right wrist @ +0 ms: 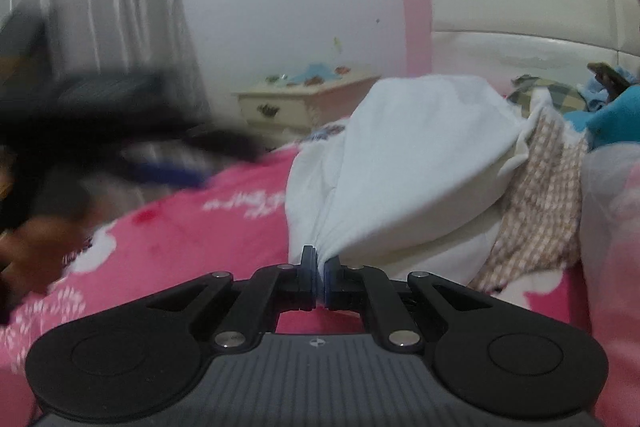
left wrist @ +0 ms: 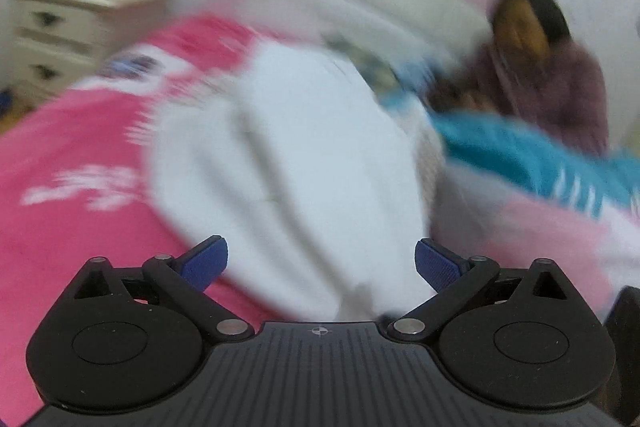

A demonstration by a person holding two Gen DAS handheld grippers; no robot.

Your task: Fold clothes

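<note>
Left gripper [left wrist: 321, 264]: spread wide, blue pads [left wrist: 206, 263] far apart, nothing pinched between them, own view smeared. Showed in the right wrist view only as a dark blur with a streak of blue at the left edge, a bare hand [right wrist: 38, 251] below it. Right gripper [right wrist: 319, 277]: fingers pressed together, pads almost meeting, clamped on a bunched corner of white cloth [right wrist: 404, 163], level and steady.
</note>
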